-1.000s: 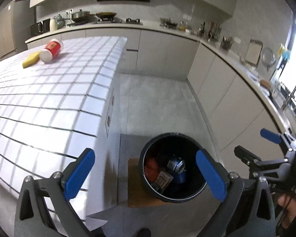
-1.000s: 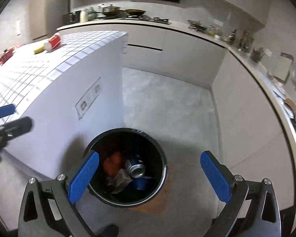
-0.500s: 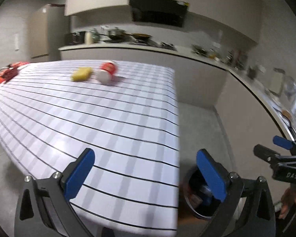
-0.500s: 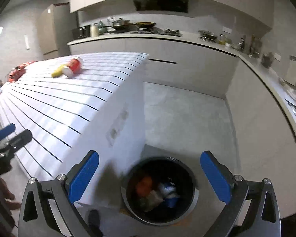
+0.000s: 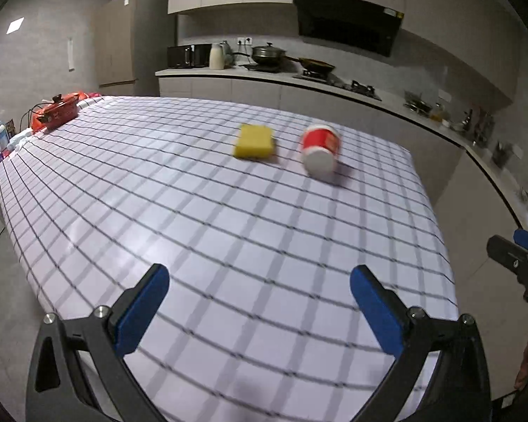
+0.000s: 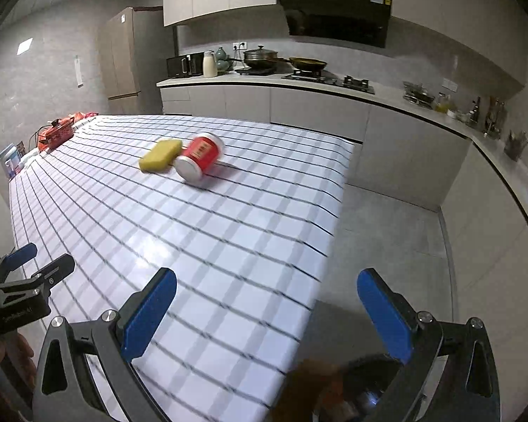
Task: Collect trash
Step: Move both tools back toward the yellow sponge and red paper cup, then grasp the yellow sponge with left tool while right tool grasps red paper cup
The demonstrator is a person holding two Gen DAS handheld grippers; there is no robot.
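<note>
While both grippers hang over the near end of the checked table [image 5: 228,246], neither has anything in it: the left gripper [image 5: 258,302] has its blue pads spread wide with only tablecloth showing between them, and the right gripper [image 6: 265,311] is just as wide apart, half over the table's edge and half over the grey floor. From where I stand this looks like the reach for the next bit of rubbish, not a drop-off.

Two things lie on the far part of the table, well away from both tools. One is a red cup [image 5: 321,151] on its side, its white end turned toward us. The other is a yellow sponge [image 5: 254,141] just beside it; from the right wrist view the two look close to touching, though I can't say they do. The bin [image 6: 366,392] is only a dark blurred rim at the bottom of the right view, down on the floor off the table's corner.

I'd guess the cup is the next target. Either tool has to travel forward across the table, come down so the pads sit on both sides of the cup's round body, and close gently, since a tipped cup may well roll away if nudged
</note>
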